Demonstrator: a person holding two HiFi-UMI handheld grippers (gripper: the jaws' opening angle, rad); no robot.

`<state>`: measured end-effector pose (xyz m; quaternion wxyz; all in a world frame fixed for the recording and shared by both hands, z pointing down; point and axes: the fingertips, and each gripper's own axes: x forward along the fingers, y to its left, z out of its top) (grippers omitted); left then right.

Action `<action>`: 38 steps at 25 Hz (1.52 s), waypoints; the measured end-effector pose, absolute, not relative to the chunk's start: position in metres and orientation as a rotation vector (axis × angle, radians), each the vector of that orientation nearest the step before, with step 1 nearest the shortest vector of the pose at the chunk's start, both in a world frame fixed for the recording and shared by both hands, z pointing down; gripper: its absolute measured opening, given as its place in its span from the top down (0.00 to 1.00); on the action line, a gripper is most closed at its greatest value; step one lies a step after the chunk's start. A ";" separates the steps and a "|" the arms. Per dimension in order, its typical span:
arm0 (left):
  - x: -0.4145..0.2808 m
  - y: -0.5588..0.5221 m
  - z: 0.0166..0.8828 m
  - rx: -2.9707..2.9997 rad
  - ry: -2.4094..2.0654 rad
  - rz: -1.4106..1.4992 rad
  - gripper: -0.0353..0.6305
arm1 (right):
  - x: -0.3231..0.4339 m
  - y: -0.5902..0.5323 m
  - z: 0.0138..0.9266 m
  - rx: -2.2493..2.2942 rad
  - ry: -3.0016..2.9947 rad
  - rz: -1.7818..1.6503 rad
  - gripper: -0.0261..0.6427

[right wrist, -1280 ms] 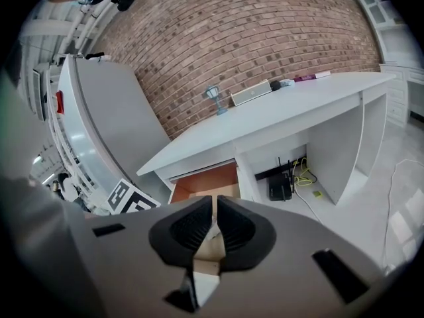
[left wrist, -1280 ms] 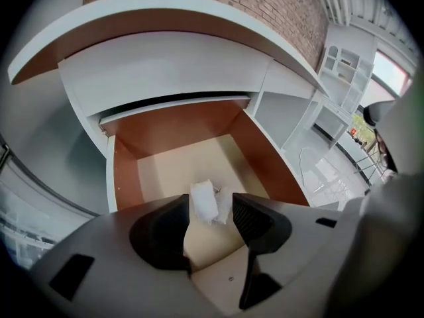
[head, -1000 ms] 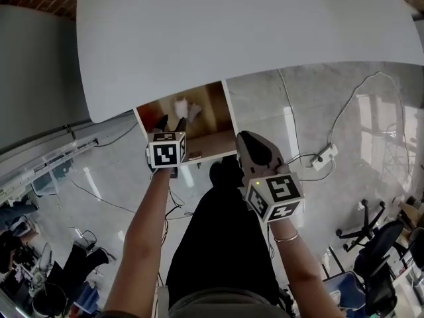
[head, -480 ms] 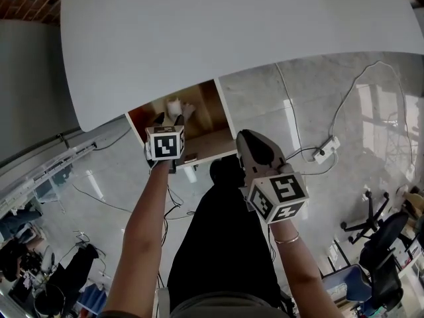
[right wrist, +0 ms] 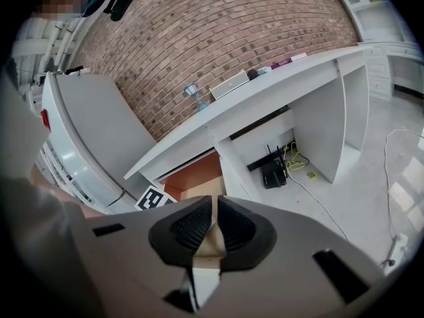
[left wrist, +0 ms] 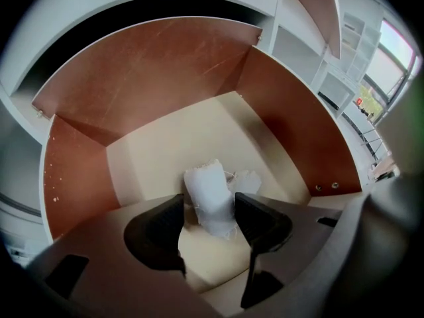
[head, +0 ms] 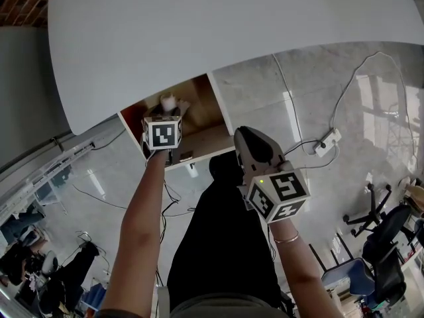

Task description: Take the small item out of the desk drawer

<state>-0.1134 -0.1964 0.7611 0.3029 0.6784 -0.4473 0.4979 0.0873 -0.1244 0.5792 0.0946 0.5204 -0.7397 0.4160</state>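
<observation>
Evidently the drawer point(head: 202, 108) stands pulled out from under the white desk point(head: 232, 25), so its cream floor and brown walls lie open from above. That is why the left gripper point(head: 165, 116) can reach down into it. The small white item point(left wrist: 207, 181) stands upright on the drawer floor near the middle, with a pale scrap point(left wrist: 248, 179) just behind it to the right. In the left gripper view the jaws stand wide apart, one on each side of the item's lower half. One jaw looks to be at the item's edge and the other just beside it, but nothing is squeezed. I judge the gripper to be set around the item, ready to pinch rather than holding it. The right gripper point(head: 252, 141) hangs in front of the person's body, clear of the drawer, probably to keep out of the way. Its jaws are drawn together with only a slit between them, and they hold nothing.
</observation>
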 end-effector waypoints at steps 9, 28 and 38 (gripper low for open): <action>-0.101 -0.197 0.772 1.802 -1.156 1.362 0.60 | 0.081 -0.123 0.581 1.511 -2.196 1.246 0.91; -0.097 -0.191 0.756 1.886 -1.105 1.390 0.67 | 0.072 -0.121 0.576 1.496 -2.186 1.232 0.92; -0.088 -0.185 0.695 2.019 -1.141 1.310 0.67 | 0.058 -0.116 0.556 1.477 -2.221 1.227 0.92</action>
